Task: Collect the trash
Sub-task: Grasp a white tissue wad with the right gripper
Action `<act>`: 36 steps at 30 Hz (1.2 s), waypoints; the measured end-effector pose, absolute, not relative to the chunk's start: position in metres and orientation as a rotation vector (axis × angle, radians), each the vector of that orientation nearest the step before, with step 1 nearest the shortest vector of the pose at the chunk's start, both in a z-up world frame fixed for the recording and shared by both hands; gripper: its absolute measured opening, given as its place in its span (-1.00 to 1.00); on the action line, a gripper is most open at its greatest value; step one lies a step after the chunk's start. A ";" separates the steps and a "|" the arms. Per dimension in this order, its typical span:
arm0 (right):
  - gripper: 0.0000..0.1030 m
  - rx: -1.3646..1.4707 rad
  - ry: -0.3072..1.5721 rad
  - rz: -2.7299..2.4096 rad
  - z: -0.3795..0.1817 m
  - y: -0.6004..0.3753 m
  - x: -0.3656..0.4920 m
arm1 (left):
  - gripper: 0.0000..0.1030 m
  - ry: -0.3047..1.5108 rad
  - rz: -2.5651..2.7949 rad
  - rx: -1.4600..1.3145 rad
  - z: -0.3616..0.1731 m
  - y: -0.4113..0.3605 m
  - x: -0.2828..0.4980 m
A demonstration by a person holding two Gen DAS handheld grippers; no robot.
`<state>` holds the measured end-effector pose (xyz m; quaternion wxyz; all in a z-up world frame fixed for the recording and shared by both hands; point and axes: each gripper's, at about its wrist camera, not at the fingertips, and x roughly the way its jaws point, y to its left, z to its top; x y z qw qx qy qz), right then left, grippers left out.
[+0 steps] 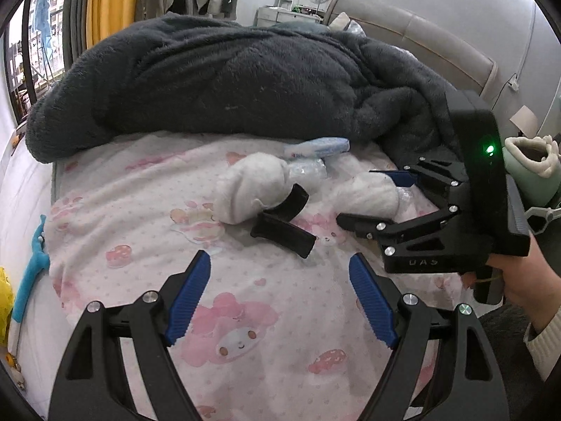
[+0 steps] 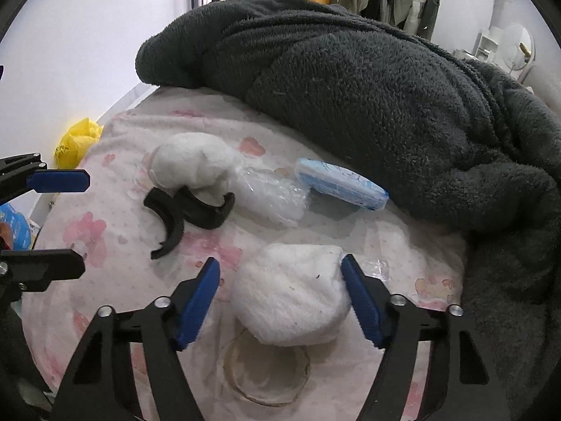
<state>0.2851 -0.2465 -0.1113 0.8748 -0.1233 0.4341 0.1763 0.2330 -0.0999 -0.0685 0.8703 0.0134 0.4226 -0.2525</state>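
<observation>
- Right gripper (image 2: 280, 301) straddles nearest white fluffy pad (image 2: 291, 298) on the pink printed bedsheet (image 2: 105, 231); right blue pad seems to touch the fluff, left one stands clear, so spread, not pinching yet.
- Left gripper (image 1: 280, 298) spread wide over bare sheet, nothing between the jaws.
- Task's things: near pad, then second white fluffy pad (image 2: 189, 161) with a black curved band (image 2: 182, 210) just beside and partly under it, crumpled clear plastic wrap (image 2: 270, 196) touching it, blue-white packet (image 2: 340, 184) at the edge of the dark grey blanket (image 2: 385, 87).
- Risk: soft pad may squash and slip out, or the jaws may pinch the sheet with it, since the fingers sit low on the fabric.
- Risk: thin plastic under the near pad's right edge could be left behind.
- Hard to tell: ring-shaped mark below the near pad, stain or object unclear; yellow bag (image 2: 77, 137) beyond the bed edge, cut off; what the pads actually are; anything under the blanket hidden.
</observation>
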 end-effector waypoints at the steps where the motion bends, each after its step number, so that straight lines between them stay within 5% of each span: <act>1: 0.28 -0.259 0.907 0.366 -0.112 -0.247 0.286 | 0.61 0.889 -0.526 0.033 -0.071 -0.102 0.234; 8: 0.04 -0.274 0.896 0.369 -0.111 -0.248 0.288 | 0.60 0.876 -0.528 0.116 -0.082 -0.121 0.238; 32: 0.03 -0.033 0.775 0.404 -0.067 -0.293 0.280 | 0.33 0.890 -0.472 0.156 -0.099 -0.148 0.264; 36: 0.03 0.017 0.762 0.415 -0.061 -0.297 0.278 | 0.09 0.909 -0.464 0.165 -0.105 -0.149 0.267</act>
